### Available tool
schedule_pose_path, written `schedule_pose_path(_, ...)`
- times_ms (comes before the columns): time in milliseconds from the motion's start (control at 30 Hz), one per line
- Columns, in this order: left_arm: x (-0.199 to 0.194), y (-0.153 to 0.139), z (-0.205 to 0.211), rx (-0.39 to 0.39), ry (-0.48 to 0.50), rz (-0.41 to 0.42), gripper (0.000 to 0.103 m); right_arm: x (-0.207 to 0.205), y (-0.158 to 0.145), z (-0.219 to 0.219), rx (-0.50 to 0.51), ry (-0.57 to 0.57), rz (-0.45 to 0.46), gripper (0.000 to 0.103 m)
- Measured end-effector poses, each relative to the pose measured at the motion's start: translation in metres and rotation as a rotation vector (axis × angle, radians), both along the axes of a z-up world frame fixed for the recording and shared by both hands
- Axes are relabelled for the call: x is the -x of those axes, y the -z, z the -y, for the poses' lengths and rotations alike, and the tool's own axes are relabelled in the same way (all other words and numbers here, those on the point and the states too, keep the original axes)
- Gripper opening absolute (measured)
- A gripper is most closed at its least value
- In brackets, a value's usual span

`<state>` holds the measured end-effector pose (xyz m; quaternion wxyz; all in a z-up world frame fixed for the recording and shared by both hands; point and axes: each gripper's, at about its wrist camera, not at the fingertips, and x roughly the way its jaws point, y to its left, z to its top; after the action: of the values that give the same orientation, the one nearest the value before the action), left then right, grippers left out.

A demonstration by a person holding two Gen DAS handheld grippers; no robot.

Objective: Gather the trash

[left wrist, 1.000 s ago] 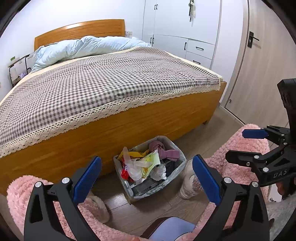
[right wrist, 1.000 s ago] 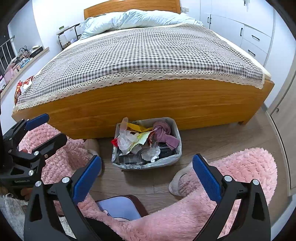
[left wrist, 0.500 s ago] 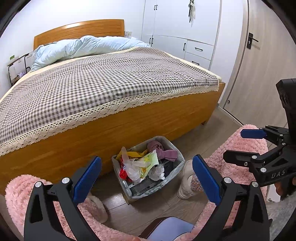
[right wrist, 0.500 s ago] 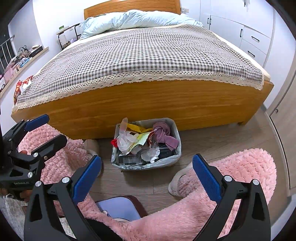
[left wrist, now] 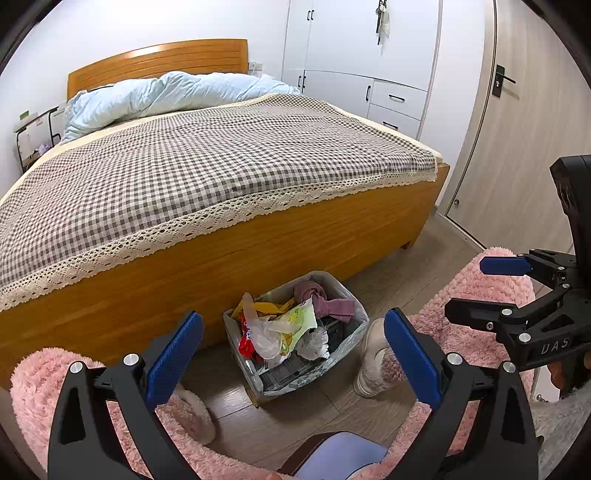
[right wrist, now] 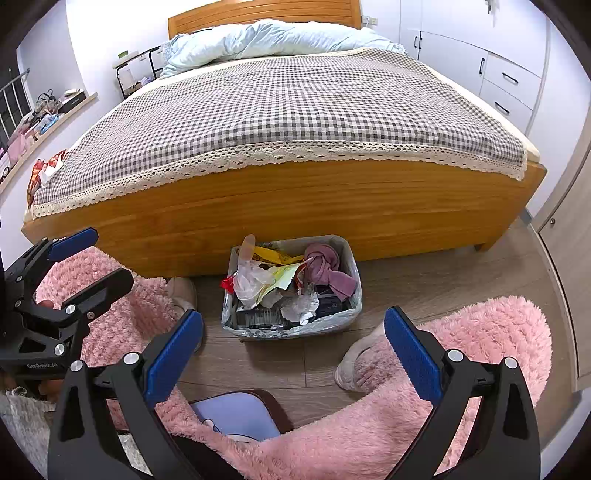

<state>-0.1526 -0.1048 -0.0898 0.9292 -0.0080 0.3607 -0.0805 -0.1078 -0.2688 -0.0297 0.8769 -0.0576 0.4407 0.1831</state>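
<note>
Trash bin [left wrist: 295, 332] beyond "DAS"-marked right gripper [left wrist: 491, 291]

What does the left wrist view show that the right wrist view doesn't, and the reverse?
Only the left wrist view shows the door handle and the items hanging on the wardrobe. Only the right wrist view shows the cluttered window ledge and the red package at the bed's left corner. Both show the bed, the lined trash bin full of wrappers on the floor, the pink fuzzy legs, and both grippers, left gripper and right gripper, with jaws open and empty.
</note>
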Motion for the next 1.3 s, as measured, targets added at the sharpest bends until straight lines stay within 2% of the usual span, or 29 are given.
schedule_pose_path(1300,-0.0016,-0.004,0.0014,-0.006,0.002,-0.002,0.095,-0.0007,-0.0026,0.0002,0.0,-0.002,0.009,0.095)
